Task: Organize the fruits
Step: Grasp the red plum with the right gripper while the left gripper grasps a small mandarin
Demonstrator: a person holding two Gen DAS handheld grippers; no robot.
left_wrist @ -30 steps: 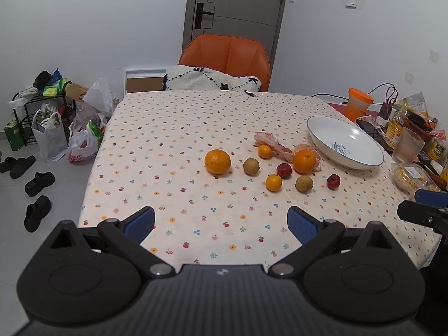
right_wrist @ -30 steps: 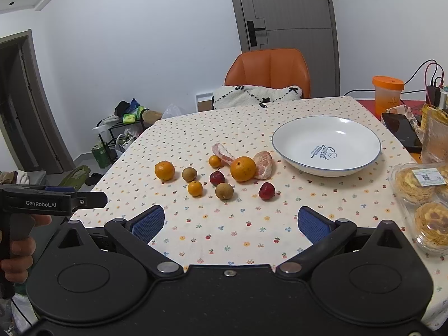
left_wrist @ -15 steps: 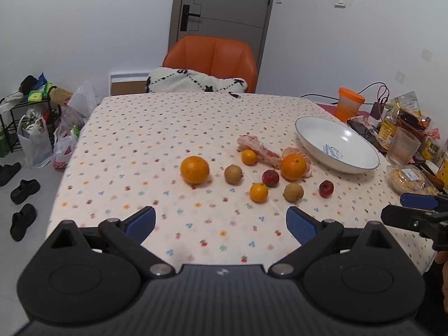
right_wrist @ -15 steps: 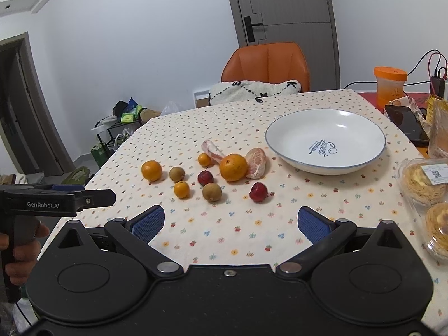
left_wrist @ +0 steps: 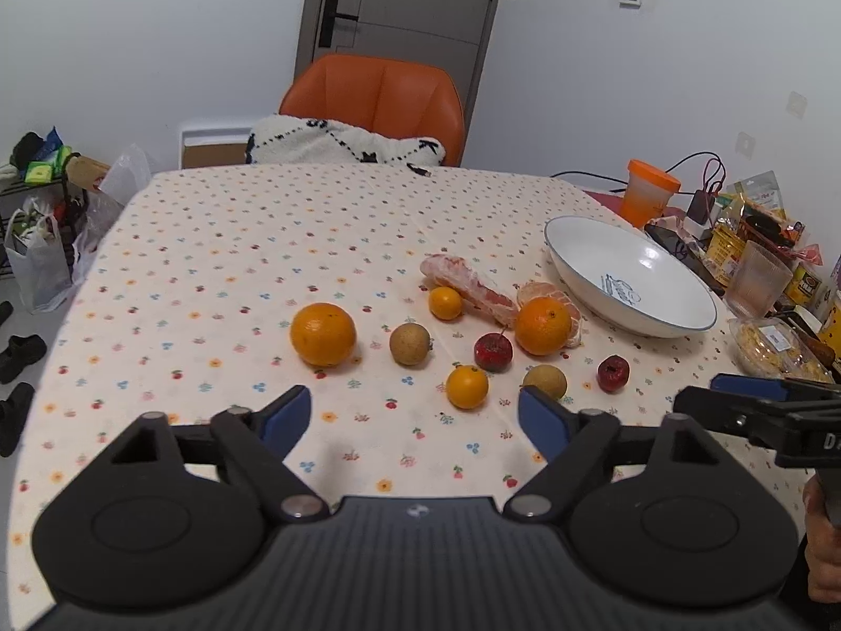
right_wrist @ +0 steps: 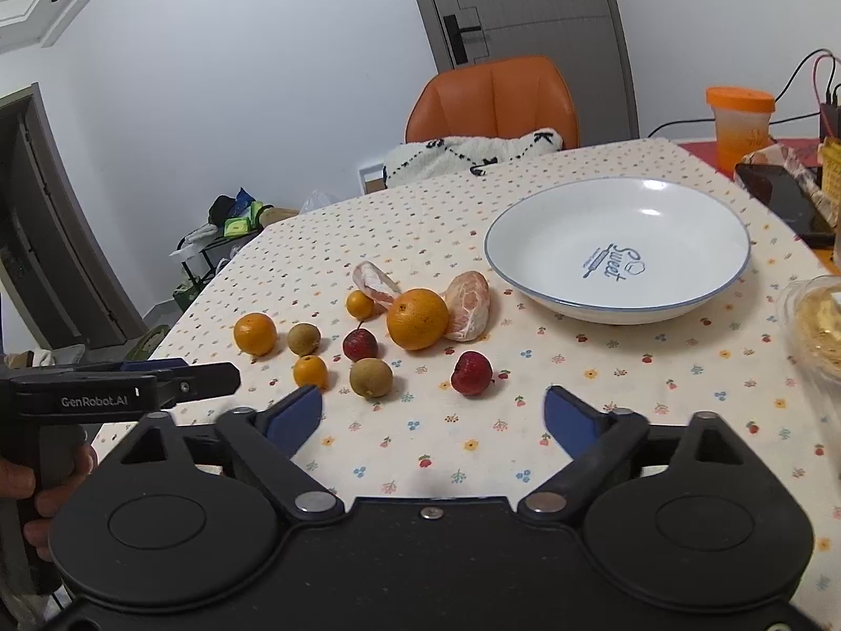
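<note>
Shallow white ceramic bowl [right_wrist: 620, 310] with blue rim is sitting empty. Round oranges [left_wrist: 322, 334], brown fruits [left_wrist: 409, 344] are lying beside it. Left gripper [left_wrist: 415, 415] and right gripper [right_wrist: 433, 415] are hovering released.

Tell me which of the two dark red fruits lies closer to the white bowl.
The red fruit lying alone at the right end of the group, with open cloth between it and the white bowl. The other red fruit sits left of the big orange, among the others.

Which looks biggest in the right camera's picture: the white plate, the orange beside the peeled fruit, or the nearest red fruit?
1. White plate, by far the largest.
2. Orange.
3. Red fruit, the smallest, though it lies nearer the camera than the orange.
</note>
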